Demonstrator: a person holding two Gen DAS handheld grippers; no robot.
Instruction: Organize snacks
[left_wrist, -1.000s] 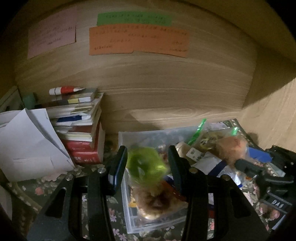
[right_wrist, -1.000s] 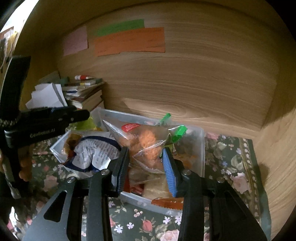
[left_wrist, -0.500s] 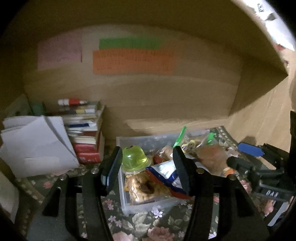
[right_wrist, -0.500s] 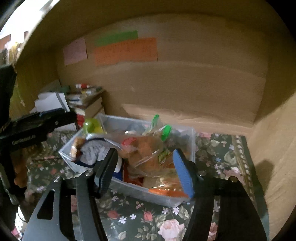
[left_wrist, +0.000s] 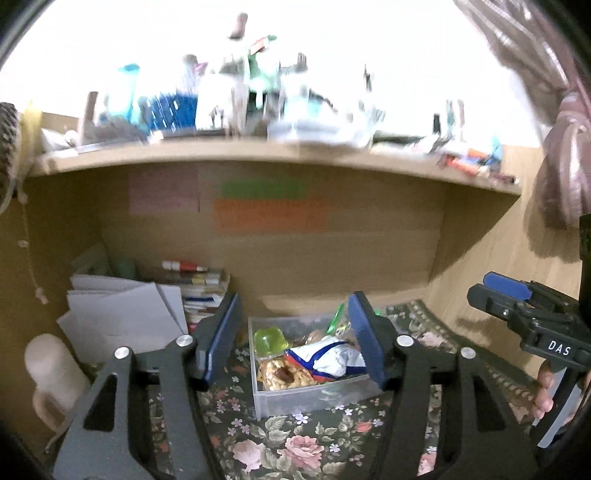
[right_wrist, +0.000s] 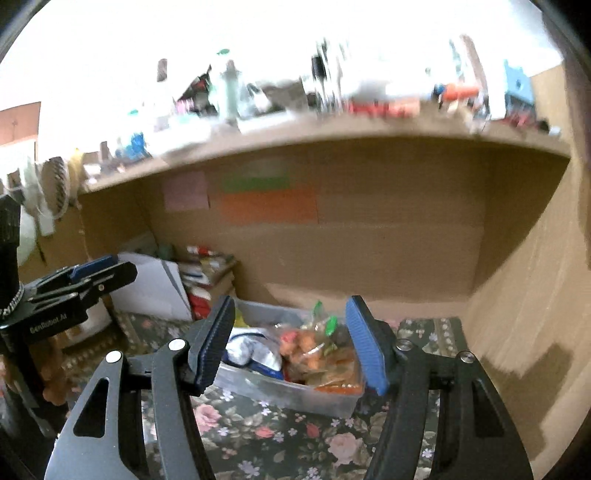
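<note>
1. Papers (left_wrist: 122, 317) and books (left_wrist: 201, 288) are stacked at the left of the alcove
2. The left gripper (left_wrist: 293, 343) is held wide open, nothing between its fingers
3. A clear bin (left_wrist: 295, 400) of snacks is set on the floral cloth (left_wrist: 295, 443), a green cup (left_wrist: 271, 341) at its left end
4. The right gripper (right_wrist: 291, 347) is spread open and empty, short of the bin
</note>
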